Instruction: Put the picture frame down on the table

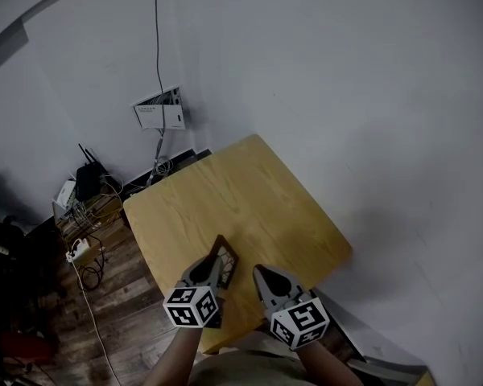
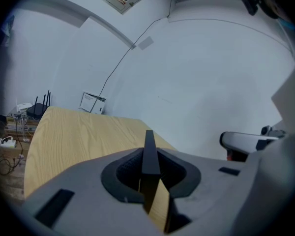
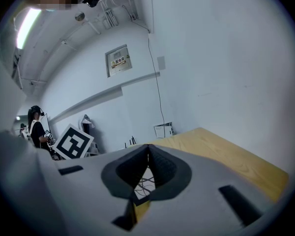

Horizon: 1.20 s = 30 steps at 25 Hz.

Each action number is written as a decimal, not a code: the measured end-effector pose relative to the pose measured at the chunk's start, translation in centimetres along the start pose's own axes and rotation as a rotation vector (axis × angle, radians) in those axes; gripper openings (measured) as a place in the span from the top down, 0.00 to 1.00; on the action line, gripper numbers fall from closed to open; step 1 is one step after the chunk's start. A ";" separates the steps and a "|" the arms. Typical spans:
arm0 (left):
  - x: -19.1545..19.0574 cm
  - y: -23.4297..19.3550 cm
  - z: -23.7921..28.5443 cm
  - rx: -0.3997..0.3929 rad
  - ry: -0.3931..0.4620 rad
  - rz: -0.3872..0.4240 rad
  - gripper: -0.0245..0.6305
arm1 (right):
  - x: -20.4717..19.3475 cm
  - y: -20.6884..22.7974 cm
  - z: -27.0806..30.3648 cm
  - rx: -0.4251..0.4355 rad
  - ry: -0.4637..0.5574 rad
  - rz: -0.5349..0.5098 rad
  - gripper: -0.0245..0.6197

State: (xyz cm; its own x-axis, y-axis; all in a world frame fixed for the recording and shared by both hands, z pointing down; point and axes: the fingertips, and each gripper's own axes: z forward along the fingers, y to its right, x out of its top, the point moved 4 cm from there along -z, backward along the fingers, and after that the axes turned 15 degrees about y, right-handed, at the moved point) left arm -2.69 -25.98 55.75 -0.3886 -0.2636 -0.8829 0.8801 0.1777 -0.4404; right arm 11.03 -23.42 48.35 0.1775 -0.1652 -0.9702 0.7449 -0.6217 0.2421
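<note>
Picture frame (image 1: 224, 257) sits clamped edge-on in left gripper (image 2: 149, 156), long axis seemingly pointing forward; right gripper (image 3: 148, 149) closed.

Smooth pale wood table (image 1: 249, 199); dark matt picture frame (image 1: 225, 256).

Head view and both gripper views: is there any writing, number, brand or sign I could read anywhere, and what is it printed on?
No text here can be read.
Wall sign: it carries a printed line, too small and blurred to read.
White wall box: it has label print, too small to read.
Marker cubes: black-and-white square patterns, not words or numbers.
</note>
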 end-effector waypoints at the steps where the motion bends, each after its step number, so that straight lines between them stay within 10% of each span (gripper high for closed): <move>1: -0.1 -0.1 0.1 0.004 -0.002 0.002 0.88 | -0.1 0.0 0.1 0.004 -0.002 0.000 0.96; 30: -3.2 -6.9 -1.1 0.255 -0.108 0.164 0.78 | -1.1 -0.6 1.8 0.064 -0.044 0.009 0.96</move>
State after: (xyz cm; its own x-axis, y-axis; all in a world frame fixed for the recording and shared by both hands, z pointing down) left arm -7.82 -25.30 61.43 -0.2168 -0.3529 -0.9102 0.9738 -0.0133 -0.2268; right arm 9.24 -24.28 49.30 0.1543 -0.2034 -0.9669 0.7006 -0.6674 0.2522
